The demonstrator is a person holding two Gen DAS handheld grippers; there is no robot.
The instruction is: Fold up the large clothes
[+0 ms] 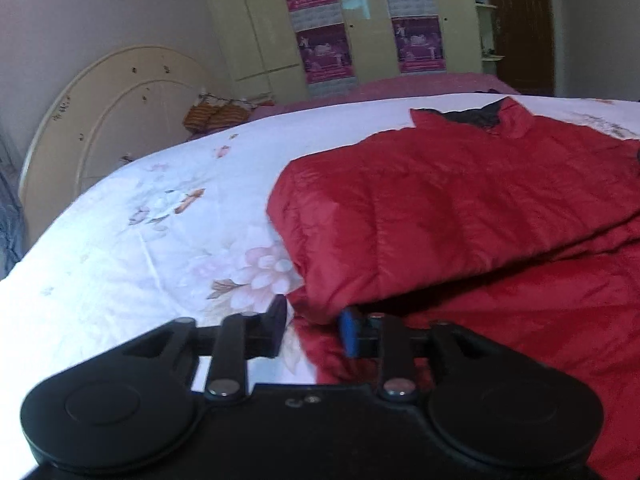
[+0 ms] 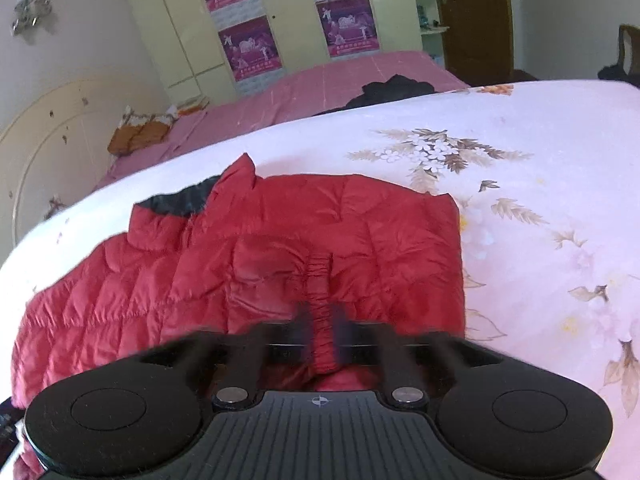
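A red quilted puffer jacket (image 1: 460,208) with a dark lining at its collar lies on a bed with a white floral sheet (image 1: 140,240). In the left wrist view its left part is folded over the body. My left gripper (image 1: 312,328) is open, its jaws apart at the jacket's near left edge, holding nothing. In the right wrist view the jacket (image 2: 280,240) lies ahead. My right gripper (image 2: 322,332) is shut on the jacket's elastic sleeve cuff (image 2: 320,280), which lies over the body. The fingers there are motion-blurred.
A second bed with a pink cover (image 2: 320,76) stands beyond, with a dark garment (image 2: 396,88) and orange cushions (image 2: 140,132) on it. A cream headboard (image 1: 112,120) is at the left. Wardrobes with purple posters (image 1: 320,20) line the back wall; a brown door (image 2: 472,12) is at right.
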